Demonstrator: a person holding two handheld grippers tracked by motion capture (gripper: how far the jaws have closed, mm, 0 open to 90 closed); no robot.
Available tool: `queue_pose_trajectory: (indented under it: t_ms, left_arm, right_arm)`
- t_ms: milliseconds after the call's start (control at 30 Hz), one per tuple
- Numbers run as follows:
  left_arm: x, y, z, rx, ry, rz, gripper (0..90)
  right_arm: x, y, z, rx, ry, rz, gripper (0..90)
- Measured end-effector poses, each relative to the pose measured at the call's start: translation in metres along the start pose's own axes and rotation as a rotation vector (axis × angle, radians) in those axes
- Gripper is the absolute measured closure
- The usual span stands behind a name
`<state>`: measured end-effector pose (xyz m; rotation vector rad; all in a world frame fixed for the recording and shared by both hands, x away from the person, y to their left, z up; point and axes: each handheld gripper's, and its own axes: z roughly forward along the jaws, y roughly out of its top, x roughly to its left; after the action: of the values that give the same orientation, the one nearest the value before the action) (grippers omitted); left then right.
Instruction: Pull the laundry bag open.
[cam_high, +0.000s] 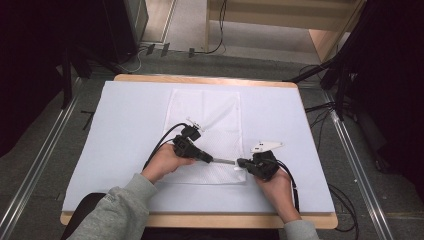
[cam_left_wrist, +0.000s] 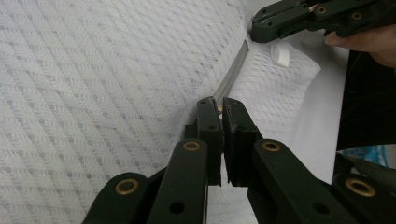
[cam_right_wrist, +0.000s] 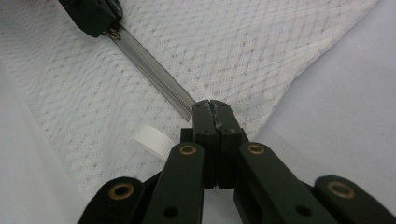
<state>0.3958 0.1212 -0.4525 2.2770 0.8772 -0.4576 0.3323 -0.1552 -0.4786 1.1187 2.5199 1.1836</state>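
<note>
Two grippers are pinching opposite ends of a zipper (cam_right_wrist: 154, 63) on a white mesh laundry bag (cam_high: 205, 120). Left gripper (cam_left_wrist: 219, 106) is clamping the slider end, right gripper (cam_right_wrist: 212, 109) the other, beside a white tag (cam_right_wrist: 153, 141).

A pale blue sheet covers the light wooden worktop (cam_high: 205, 79). Grey carpeted floor (cam_high: 50, 150) surrounds it, crossed by metal rails (cam_high: 350, 150). A pale wooden shelf unit (cam_high: 320, 30) stands behind.

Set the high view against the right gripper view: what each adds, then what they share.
The high view adds the person's grey sleeve and the wooden table edge. The right gripper view adds the mesh cloth weave and the zipper teeth. Shared: the left gripper shut on the zipper, the right gripper shut on the cloth at its end.
</note>
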Motion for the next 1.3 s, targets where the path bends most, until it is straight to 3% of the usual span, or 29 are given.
queue_pose_trajectory:
  t_ms: [400,1300]
  left_arm:
    - [0.001,-0.003,-0.007,0.002,0.011,-0.001,88.1]
    - [0.008,-0.01,-0.014,0.008,-0.015,-0.029,88.1]
  right_arm:
    - [-0.001,0.0,0.0,-0.004,0.002,-0.004,90.0]
    - [-0.001,0.0,0.0,-0.004,0.004,-0.006,90.0]
